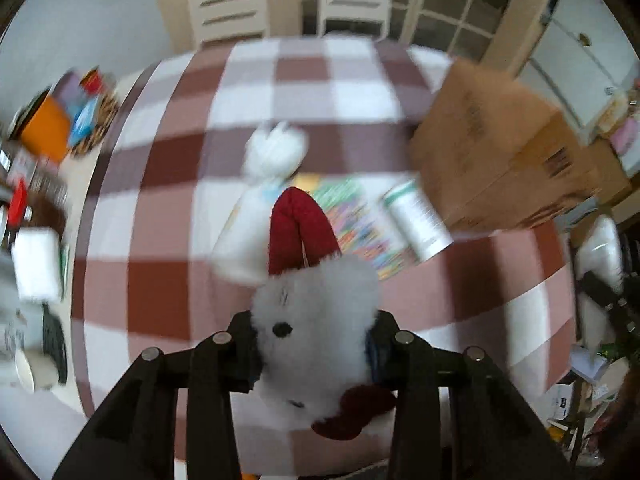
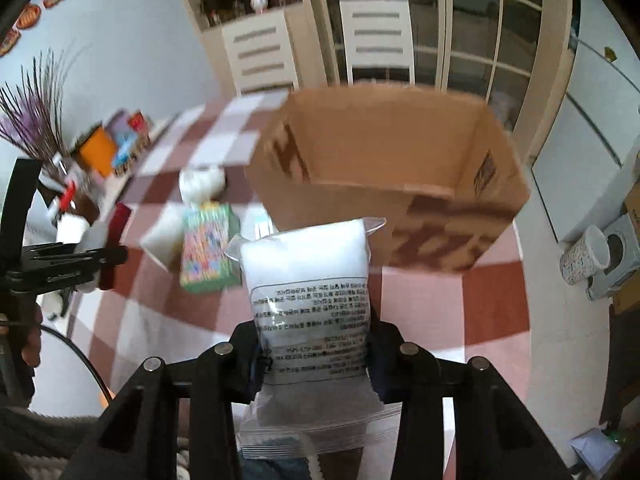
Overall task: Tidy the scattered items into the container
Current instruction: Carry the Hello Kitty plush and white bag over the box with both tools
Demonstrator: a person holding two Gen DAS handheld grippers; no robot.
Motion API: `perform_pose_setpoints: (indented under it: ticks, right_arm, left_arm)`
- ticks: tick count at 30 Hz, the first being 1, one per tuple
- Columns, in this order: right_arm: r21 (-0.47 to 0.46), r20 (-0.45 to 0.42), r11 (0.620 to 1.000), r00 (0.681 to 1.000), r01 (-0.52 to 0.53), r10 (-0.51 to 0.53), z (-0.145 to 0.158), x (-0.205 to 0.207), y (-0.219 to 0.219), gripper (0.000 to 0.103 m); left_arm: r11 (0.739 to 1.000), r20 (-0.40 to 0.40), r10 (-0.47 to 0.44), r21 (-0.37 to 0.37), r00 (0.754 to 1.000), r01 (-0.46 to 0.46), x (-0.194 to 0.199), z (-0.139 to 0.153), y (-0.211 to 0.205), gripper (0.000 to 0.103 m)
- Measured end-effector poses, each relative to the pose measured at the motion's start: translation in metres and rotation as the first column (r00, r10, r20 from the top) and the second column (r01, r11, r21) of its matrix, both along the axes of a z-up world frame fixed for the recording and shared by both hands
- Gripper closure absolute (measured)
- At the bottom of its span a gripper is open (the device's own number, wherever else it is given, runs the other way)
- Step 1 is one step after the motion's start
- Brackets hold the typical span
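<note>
My left gripper is shut on a fluffy white and dark-red plush toy, held above the checked tablecloth. My right gripper is shut on a clear zip bag of white filling, lifted just in front of the open cardboard box. In the left wrist view the box stands to the right. On the cloth lie a white plush, a colourful printed pack, a white cylindrical canister and a white packet.
A cluttered shelf with an orange box and small items runs along the left table edge. Two white chairs stand behind the table. A speckled mug sits on the floor at the right. The left gripper's frame shows at the left.
</note>
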State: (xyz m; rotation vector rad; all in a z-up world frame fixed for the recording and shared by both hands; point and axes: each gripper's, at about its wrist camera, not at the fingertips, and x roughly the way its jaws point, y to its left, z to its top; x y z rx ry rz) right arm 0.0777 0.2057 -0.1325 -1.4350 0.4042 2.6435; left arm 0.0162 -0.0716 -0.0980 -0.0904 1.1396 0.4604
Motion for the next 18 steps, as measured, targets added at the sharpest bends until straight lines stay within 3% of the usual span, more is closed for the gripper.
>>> perform_pose_setpoints:
  ticks: [5, 9, 18]
  right_arm:
    - [0.007, -0.071, 1.000, 0.997, 0.021, -0.020, 0.028, -0.005, 0.012, 0.063]
    - [0.012, -0.124, 0.999, 0.991, 0.045, -0.043, 0.049, -0.011, 0.023, 0.063]
    - [0.044, -0.190, 0.996, 0.979, 0.079, -0.069, 0.080, -0.023, 0.044, 0.063]
  left_arm:
    - [0.993, 0.067, -0.118, 0.010, 0.991, 0.118, 0.039, 0.032, -0.048, 0.063]
    - [0.978, 0.098, -0.205, 0.067, 0.974, 0.199, 0.066, 0.053, -0.083, 0.063]
    - [0.965, 0.076, -0.254, 0.092, 0.964, 0.247, 0.105, 0.063, -0.116, 0.063]
